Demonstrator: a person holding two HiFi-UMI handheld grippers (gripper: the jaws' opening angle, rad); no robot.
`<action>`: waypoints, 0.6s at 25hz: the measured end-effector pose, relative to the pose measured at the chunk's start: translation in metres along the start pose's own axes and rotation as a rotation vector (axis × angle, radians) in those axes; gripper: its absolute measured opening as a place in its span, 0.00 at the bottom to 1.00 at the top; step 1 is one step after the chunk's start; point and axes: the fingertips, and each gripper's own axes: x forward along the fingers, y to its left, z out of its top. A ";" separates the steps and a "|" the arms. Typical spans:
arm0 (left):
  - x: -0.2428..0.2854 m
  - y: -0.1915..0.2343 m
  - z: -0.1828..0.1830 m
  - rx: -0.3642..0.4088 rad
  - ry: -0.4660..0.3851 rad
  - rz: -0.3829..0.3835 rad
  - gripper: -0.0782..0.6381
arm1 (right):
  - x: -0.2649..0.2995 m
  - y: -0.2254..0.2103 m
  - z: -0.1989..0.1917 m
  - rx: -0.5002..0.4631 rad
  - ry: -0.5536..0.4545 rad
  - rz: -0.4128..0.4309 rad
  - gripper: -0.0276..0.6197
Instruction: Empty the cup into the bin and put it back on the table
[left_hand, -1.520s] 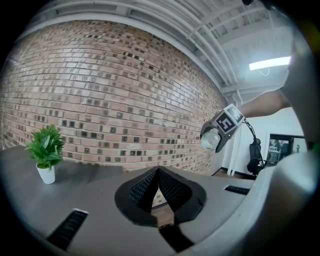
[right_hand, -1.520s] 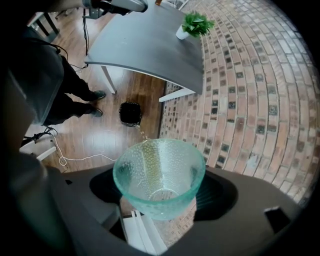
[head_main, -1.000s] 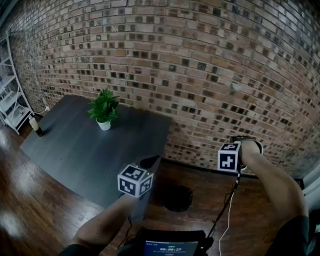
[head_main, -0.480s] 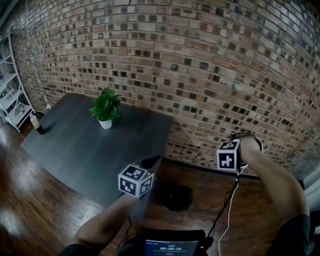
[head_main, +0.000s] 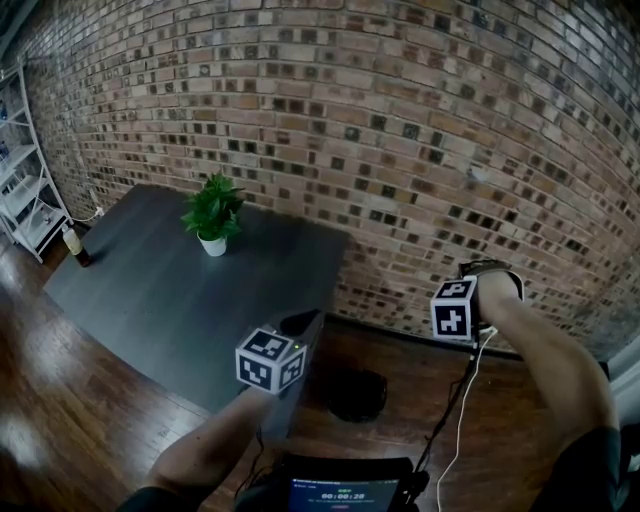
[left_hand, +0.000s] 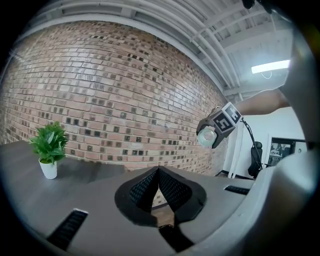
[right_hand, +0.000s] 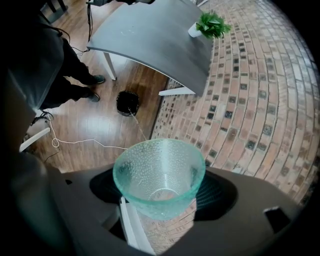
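A clear green-tinted pebbled cup (right_hand: 159, 182) sits between the jaws of my right gripper (right_hand: 160, 202), which is shut on it. The cup's mouth faces the camera and I see nothing inside it. This gripper is held out over the wooden floor near the brick wall, angled downward; its marker cube (head_main: 455, 310) shows at the head view's right. From the left gripper view the cup (left_hand: 206, 136) shows under that cube. The black bin (head_main: 357, 393) (right_hand: 127, 102) stands on the floor by the table's corner. My left gripper (head_main: 300, 322) (left_hand: 158, 172) points level, shut, holding nothing.
The dark grey table (head_main: 180, 290) carries a small potted plant (head_main: 213, 215) and a bottle (head_main: 75, 245) at its far left corner. A white shelf (head_main: 20, 190) stands at the left. A white cable (right_hand: 80, 142) lies on the floor. A person's legs (right_hand: 75, 65) are near the bin.
The right gripper's marker cube has rolled a little and shifted slightly left, the cup still in its jaws. The left gripper has stayed where it was.
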 end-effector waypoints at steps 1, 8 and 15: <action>0.000 0.001 0.000 0.000 0.000 0.002 0.11 | 0.000 0.000 0.000 -0.002 0.001 -0.001 0.66; 0.001 0.000 -0.003 0.002 0.008 -0.002 0.11 | 0.002 -0.001 0.001 -0.011 0.005 -0.016 0.66; 0.002 -0.006 -0.001 -0.001 -0.011 -0.035 0.11 | 0.002 0.001 0.006 0.068 -0.059 0.004 0.66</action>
